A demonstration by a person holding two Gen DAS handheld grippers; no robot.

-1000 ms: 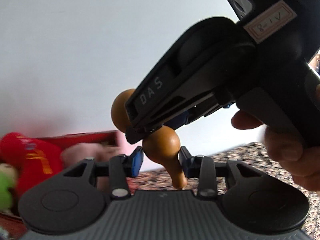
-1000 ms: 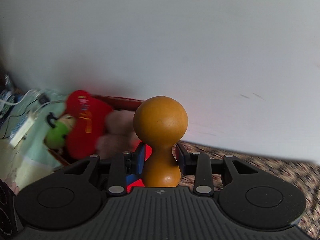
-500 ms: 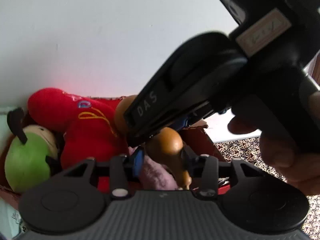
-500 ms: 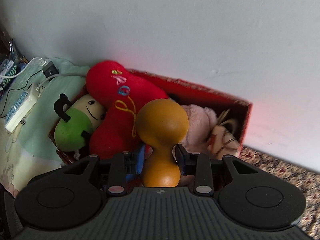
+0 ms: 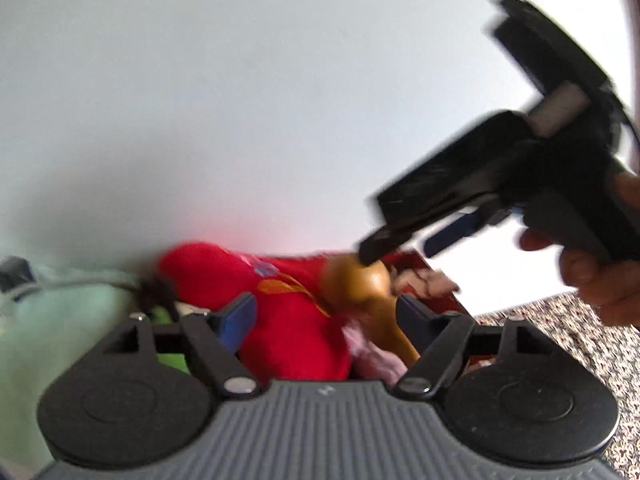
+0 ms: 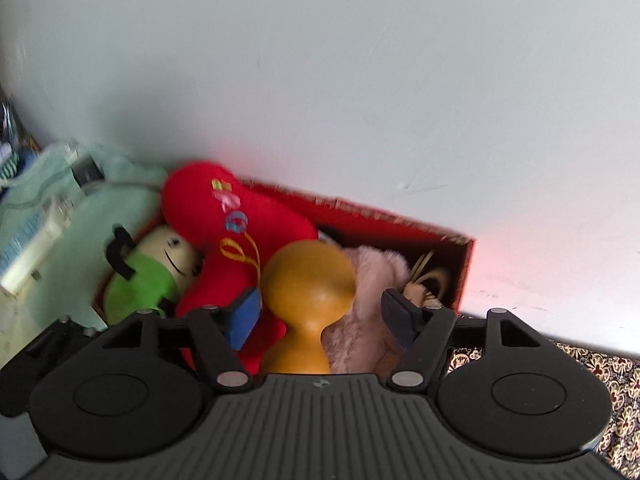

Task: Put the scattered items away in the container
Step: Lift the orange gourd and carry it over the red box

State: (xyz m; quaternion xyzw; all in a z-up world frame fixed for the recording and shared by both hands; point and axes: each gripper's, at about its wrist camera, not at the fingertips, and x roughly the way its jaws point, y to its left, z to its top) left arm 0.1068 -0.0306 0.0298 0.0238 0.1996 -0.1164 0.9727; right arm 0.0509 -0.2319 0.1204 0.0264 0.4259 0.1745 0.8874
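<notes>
A: Right wrist view first: what is the right gripper [image 6: 320, 312] doing?

B: Its jaws have just been opening and now stand spread. The wooden toy [image 6: 306, 304], a ball head on a waisted stem, sits between the blue pads [image 6: 246, 314], but neither pad presses on it.

A: Where is the toy, then?

B: Over the red box [image 6: 466, 268], which stands against the white wall [image 6: 320, 80]. It is above a red plush [image 6: 236, 232] and a pink furry plush [image 6: 370, 300]. Whether it rests on them I cannot tell.

A: What else is in the box?

B: A green plush [image 6: 148, 276] with a pale face at the left end, and something cream-coloured [image 6: 426, 280] at the right end, too small to make out.

A: And the left gripper [image 5: 326, 320]?

B: In the left wrist view its jaws have also just been opening and are spread. The toy [image 5: 360, 284] shows blurred between the pads, close to the right one; contact cannot be judged.

A: Anything else there?

B: The right gripper's black body [image 5: 500, 184] hangs above the toy, held by a hand [image 5: 600, 272]. A patterned rug [image 5: 580, 340] lies right of the box [image 5: 432, 276].
</notes>
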